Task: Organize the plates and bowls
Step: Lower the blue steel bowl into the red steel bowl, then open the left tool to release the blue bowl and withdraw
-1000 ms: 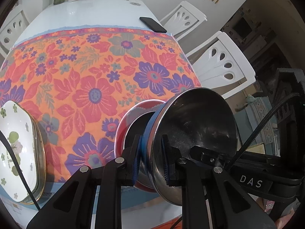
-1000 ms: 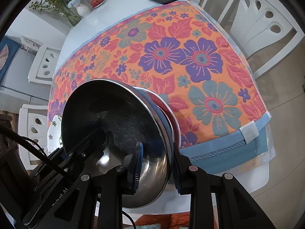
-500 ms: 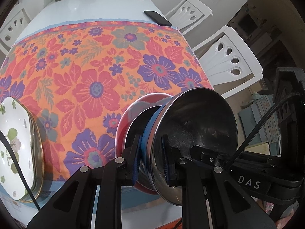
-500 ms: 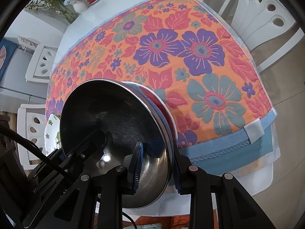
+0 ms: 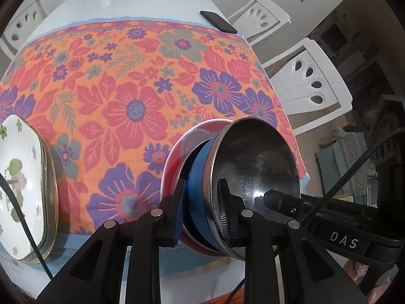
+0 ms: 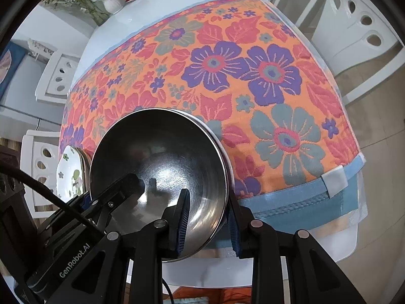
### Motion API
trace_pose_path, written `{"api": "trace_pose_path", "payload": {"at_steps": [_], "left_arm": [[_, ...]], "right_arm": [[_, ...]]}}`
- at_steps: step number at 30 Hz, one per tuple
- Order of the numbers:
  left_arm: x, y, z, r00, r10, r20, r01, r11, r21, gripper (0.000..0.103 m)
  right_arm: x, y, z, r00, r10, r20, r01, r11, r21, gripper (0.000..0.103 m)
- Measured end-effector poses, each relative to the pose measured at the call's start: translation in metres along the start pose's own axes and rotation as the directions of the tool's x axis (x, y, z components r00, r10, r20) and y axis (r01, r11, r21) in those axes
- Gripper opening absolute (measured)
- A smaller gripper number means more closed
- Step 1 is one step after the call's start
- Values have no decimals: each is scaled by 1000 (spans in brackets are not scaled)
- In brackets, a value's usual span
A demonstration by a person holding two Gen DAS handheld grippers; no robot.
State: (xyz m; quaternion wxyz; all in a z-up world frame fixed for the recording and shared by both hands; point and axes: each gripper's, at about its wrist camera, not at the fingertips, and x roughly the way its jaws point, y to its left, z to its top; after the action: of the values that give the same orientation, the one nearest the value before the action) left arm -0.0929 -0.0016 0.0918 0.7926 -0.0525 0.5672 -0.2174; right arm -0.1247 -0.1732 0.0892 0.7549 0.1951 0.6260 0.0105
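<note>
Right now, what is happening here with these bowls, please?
Both grippers are clamped on one nested stack of bowls, held tilted in the air above the near edge of the flower-pattern tablecloth. The left gripper and right gripper each pinch the rim of the shiny steel bowl. The white floral plates lie stacked at the left.

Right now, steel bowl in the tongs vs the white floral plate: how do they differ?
The steel bowl is round, dark and shiny; the white floral plate is angular, with green motifs. The bowl is held tilted near the table's edge, both tongs, left and right, clamped on its rim along with the blue and red bowls nested under it; the plate lies untouched on the floral cloth, atop other plates. Both top a stack.
</note>
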Motion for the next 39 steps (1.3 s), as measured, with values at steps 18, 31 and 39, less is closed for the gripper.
{"api": "trace_pose_path", "payload": {"at_steps": [18, 31, 39], "left_arm": [[-21, 16, -6, 999, 6, 48, -5, 999, -32, 24], [-49, 4, -11, 996, 16, 89, -17, 1000, 18, 24], [-80, -11, -25, 988, 2, 154, -11, 998, 55, 35]], "right_arm": [[-14, 7, -11, 1000, 0, 16, 1, 999, -37, 28], [-31, 9, -21, 998, 22, 53, -21, 1000, -9, 28], [-65, 21, -33, 966, -168, 196, 172, 985, -3, 28]]}}
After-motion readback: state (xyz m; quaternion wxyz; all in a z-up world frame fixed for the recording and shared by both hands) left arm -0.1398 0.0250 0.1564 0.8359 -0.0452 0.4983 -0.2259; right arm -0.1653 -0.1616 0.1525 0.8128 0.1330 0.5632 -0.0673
